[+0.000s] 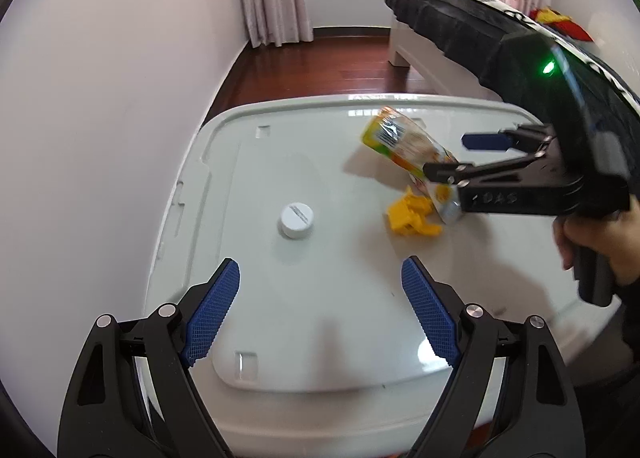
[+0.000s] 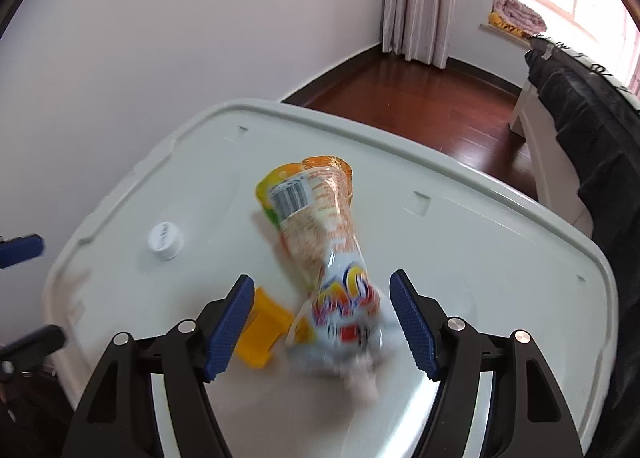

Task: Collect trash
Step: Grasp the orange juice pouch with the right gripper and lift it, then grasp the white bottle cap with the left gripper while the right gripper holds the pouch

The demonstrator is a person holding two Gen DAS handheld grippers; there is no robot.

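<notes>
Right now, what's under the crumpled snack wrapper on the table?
A yellow plastic piece pokes out beside and partly beneath the snack wrapper, both resting on the white table. Anything else beneath the wrapper is covered.

Bare desk (image 1: 320,318) lies ahead of the left gripper (image 1: 320,314), with only the white cap (image 1: 296,220) near its path. The snack bag (image 2: 320,242) and yellow piece (image 2: 262,334) crowd the right gripper (image 2: 322,322).

Snack wrapper's (image 2: 336,290) near end motion-blurred
</notes>
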